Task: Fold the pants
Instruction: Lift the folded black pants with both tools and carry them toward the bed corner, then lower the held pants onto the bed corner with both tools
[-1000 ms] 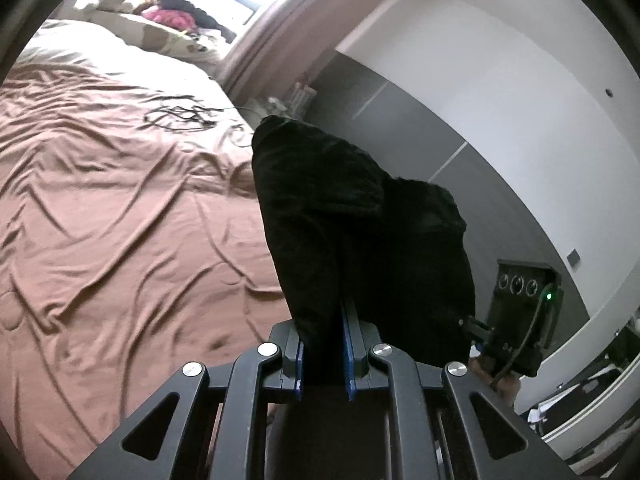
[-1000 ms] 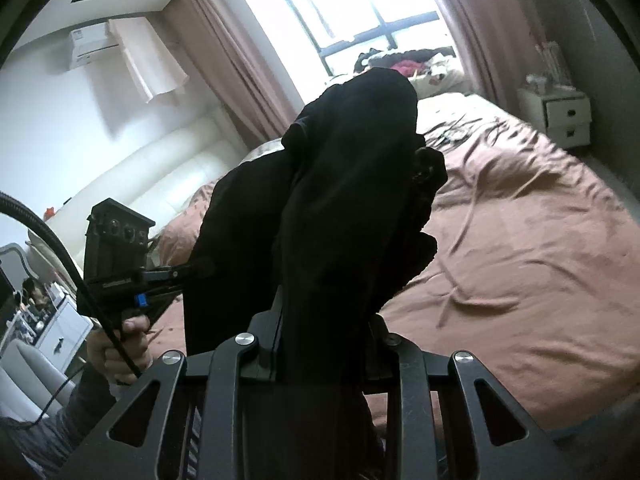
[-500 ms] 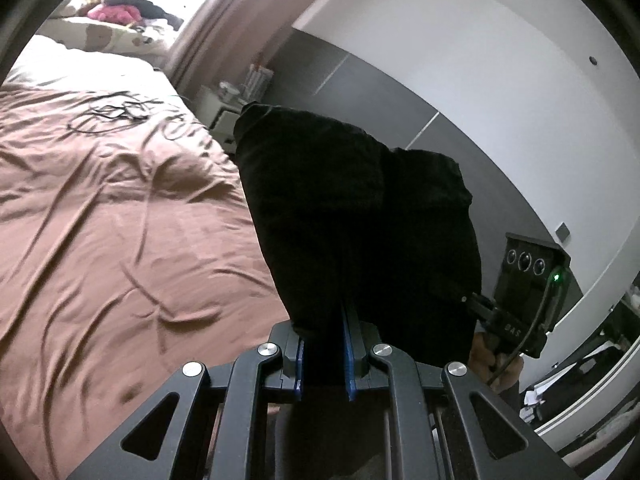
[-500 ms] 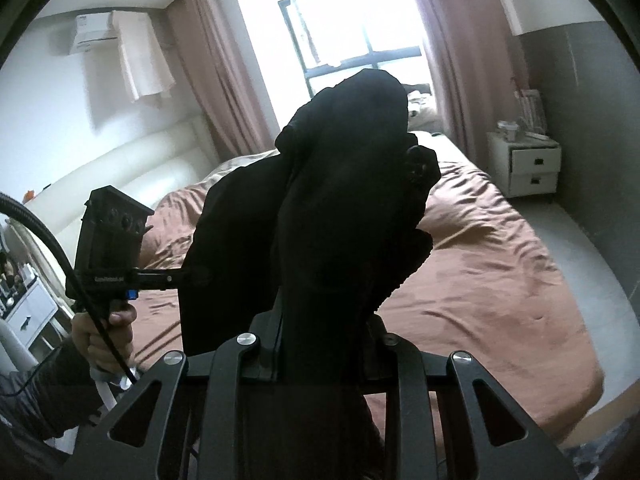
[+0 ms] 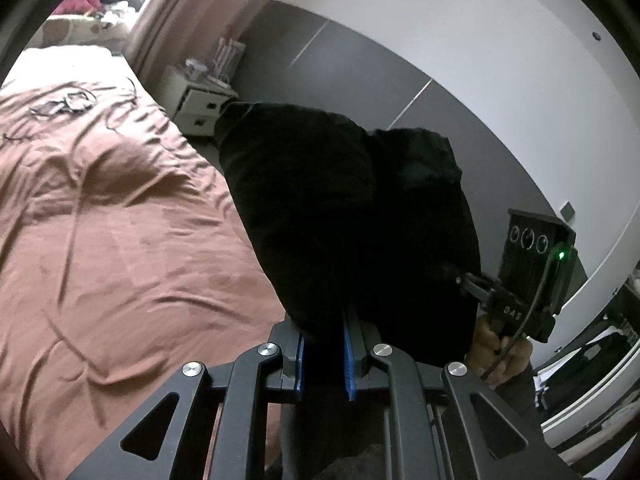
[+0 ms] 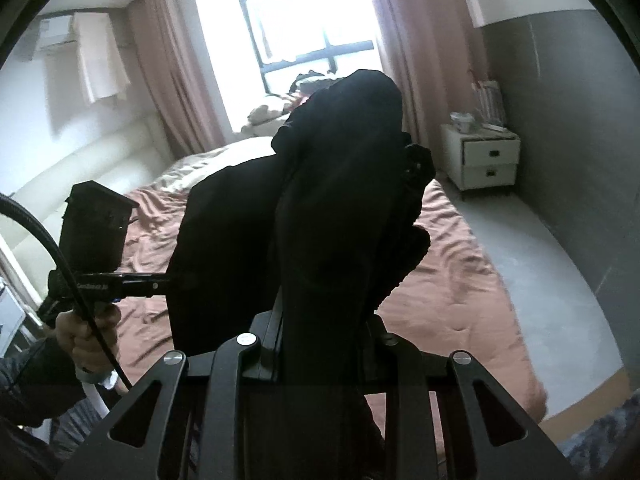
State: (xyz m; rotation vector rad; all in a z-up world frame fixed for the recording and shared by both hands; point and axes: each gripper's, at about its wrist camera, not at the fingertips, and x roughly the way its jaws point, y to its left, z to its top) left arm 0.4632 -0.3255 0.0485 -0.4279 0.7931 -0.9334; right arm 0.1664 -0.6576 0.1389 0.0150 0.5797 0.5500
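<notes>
Pants [image 5: 344, 216], black, bunched and held up in the air above the near end of a bed covered in a rumpled pink-brown sheet [image 5: 120, 248]. Left gripper [image 5: 323, 354] clamped on a fold of the dark cloth, blue pads pressing it from both sides. Right gripper [image 6: 320, 344] likewise closed on a thick bundle of the same garment, fingers mostly buried under fabric. Seen from the left wrist, the right gripper [image 5: 472, 284] off to the right, biting into the far edge of the cloth, a hand [image 5: 500, 348] wrapped round its handle. Seen from the right wrist, the left gripper [image 6: 164, 278] at the left, gripping the other edge, a hand [image 6: 86, 332] below it. White nightstand [image 6: 482, 158] with two drawers beside the bed, against a grey wall. Bright window [image 6: 304, 20] behind pink curtains. Tangle of cables [image 5: 64, 102] lying further up the sheet.
</notes>
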